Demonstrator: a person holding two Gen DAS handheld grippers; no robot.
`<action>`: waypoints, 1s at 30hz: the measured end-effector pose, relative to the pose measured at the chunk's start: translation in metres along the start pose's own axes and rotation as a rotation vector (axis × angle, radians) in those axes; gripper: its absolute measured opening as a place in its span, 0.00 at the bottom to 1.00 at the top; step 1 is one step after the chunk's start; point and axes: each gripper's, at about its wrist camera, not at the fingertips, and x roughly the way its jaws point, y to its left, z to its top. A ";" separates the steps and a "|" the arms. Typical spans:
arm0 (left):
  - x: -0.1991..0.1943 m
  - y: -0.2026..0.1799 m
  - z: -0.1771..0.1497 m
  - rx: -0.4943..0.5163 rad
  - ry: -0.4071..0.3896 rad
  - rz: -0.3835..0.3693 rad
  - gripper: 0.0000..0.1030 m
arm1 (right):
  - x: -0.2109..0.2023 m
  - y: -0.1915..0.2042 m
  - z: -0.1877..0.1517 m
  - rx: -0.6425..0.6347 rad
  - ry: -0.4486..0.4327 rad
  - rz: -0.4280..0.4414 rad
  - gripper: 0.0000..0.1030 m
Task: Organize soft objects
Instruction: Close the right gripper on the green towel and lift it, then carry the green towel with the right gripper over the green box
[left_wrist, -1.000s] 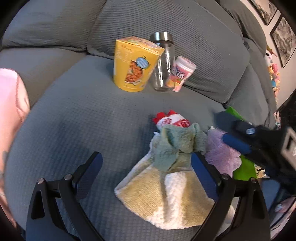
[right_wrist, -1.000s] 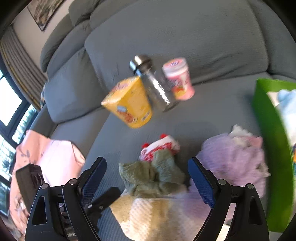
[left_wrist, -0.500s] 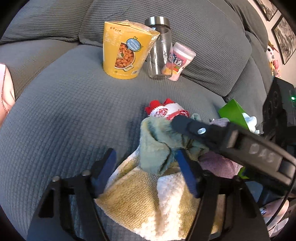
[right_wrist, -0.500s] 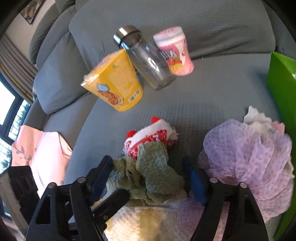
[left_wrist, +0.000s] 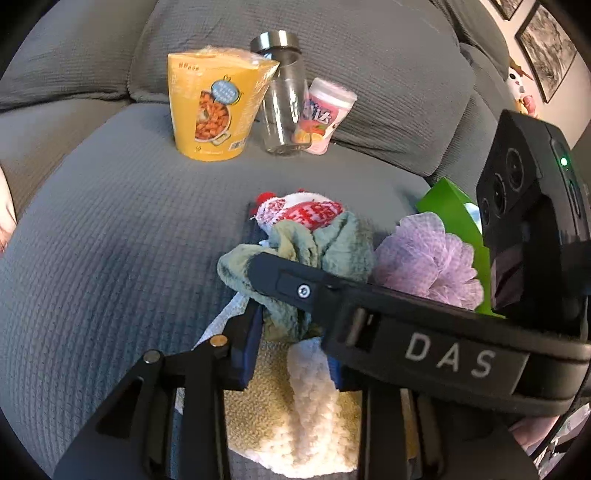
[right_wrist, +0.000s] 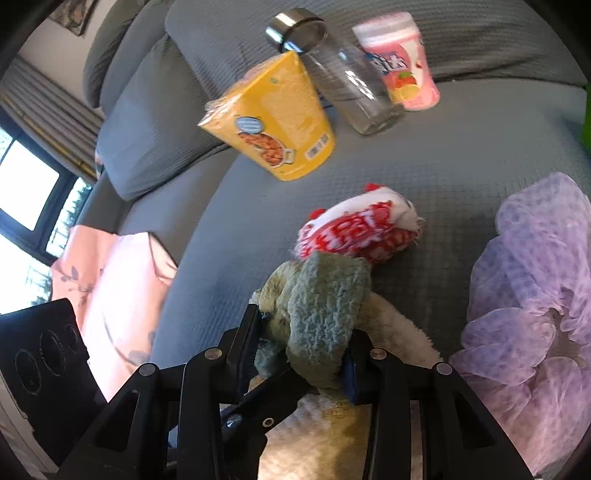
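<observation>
A grey-green cloth (left_wrist: 332, 251) lies bunched on a yellow-and-white towel (left_wrist: 306, 417) on the grey sofa seat. My right gripper (right_wrist: 306, 354) is shut on the green cloth (right_wrist: 325, 302). My left gripper (left_wrist: 291, 339) is closed onto the same cloth and towel from the front; the right gripper's arm (left_wrist: 406, 332) crosses over it and hides its right finger. A red-and-white sock (left_wrist: 299, 212) lies just behind the cloth, and it shows in the right wrist view (right_wrist: 354, 232). A purple bath pouf (left_wrist: 424, 258) lies to the right.
A yellow noodle cup (left_wrist: 214, 110), a glass jar (left_wrist: 282, 96) and a pink tub (left_wrist: 323, 118) stand at the sofa back. A green box (left_wrist: 454, 218) stands right of the pouf. A pink cloth (right_wrist: 114, 295) lies to the left.
Both grippers moved in on the green cloth and closed from wide open. The right gripper crossed in front of the left camera. The cloth is now bunched up between the fingers.
</observation>
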 end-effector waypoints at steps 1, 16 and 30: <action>-0.003 -0.002 0.000 0.008 -0.008 0.001 0.26 | -0.002 0.003 -0.001 -0.006 -0.005 0.000 0.40; -0.059 -0.022 0.002 0.117 -0.203 -0.033 0.26 | -0.054 0.049 -0.007 -0.133 -0.163 0.014 0.40; -0.085 -0.052 0.007 0.192 -0.269 -0.069 0.26 | -0.101 0.063 -0.013 -0.163 -0.268 -0.009 0.40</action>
